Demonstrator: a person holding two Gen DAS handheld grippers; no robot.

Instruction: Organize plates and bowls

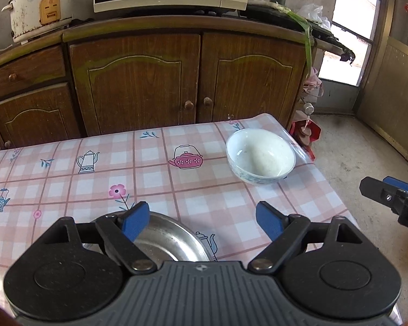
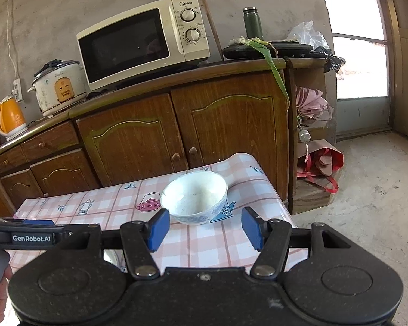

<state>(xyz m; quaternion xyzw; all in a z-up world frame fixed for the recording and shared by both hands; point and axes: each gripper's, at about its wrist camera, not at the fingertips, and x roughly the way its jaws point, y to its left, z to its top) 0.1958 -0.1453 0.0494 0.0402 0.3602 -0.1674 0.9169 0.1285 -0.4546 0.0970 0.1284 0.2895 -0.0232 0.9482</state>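
While the left tool (image 1: 202, 221) is held released over the steel plate (image 1: 166, 237), nothing is gripped. The right tool (image 2: 202, 228) is spread empty, the white bowl (image 2: 194, 197) seen at twelve o'clock.

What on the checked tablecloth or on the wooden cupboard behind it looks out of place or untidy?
A long green leaf droops over the wooden cupboard's edge. The white ceramic bowl sits close to the table's far corner, with pale residue inside. The white rice cooker looks stained.

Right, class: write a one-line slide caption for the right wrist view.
Open right gripper faces a white bowl on the checked tablecloth, wooden cabinet and microwave behind.
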